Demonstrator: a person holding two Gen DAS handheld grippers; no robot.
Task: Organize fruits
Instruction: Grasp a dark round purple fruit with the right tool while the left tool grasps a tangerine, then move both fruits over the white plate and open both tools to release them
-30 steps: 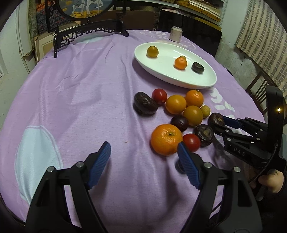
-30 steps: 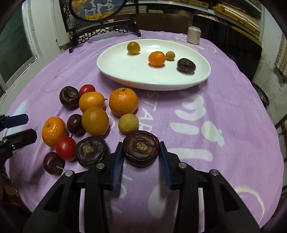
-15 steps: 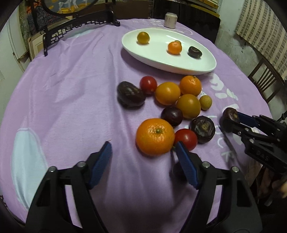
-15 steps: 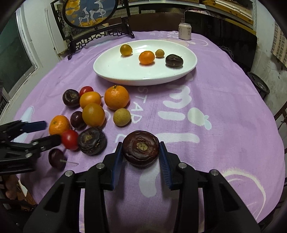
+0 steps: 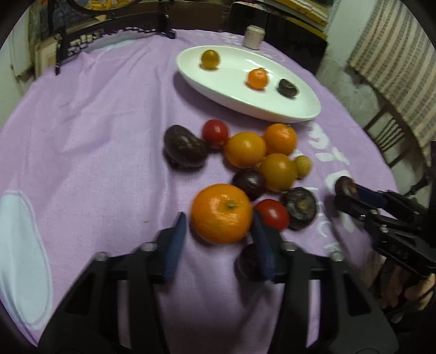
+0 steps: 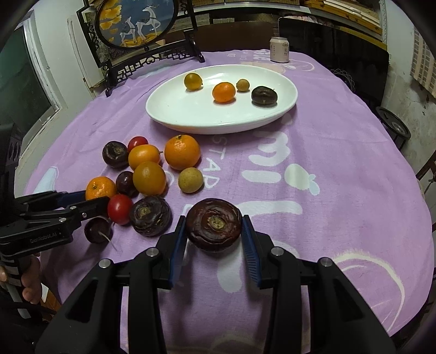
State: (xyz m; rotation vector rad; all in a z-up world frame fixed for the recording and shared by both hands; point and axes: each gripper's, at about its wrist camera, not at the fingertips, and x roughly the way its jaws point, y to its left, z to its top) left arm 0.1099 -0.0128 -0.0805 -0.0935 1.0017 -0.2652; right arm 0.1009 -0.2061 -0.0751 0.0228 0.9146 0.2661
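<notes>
A white oval plate (image 6: 190,114) at the back holds several small fruits. Loose fruits lie in a cluster on the purple cloth in front of it. My right gripper (image 6: 214,231) is shut on a dark brown water chestnut (image 6: 214,227) and holds it above the cloth. My left gripper (image 5: 218,231) is open, its blue pads on either side of a large mandarin (image 5: 221,213), close to it. In the right wrist view the left gripper (image 6: 79,201) reaches in from the left around that mandarin (image 6: 99,188).
A red tomato (image 5: 272,213), another water chestnut (image 5: 299,208) and a small dark plum (image 5: 249,261) lie right beside the left gripper's right finger. A can (image 6: 279,50) and a framed deer picture (image 6: 136,24) stand at the table's far edge.
My left gripper has moved forward and narrowed so the large mandarin now sits between its pads. My right gripper has lifted and drawn back with the water chestnut.
</notes>
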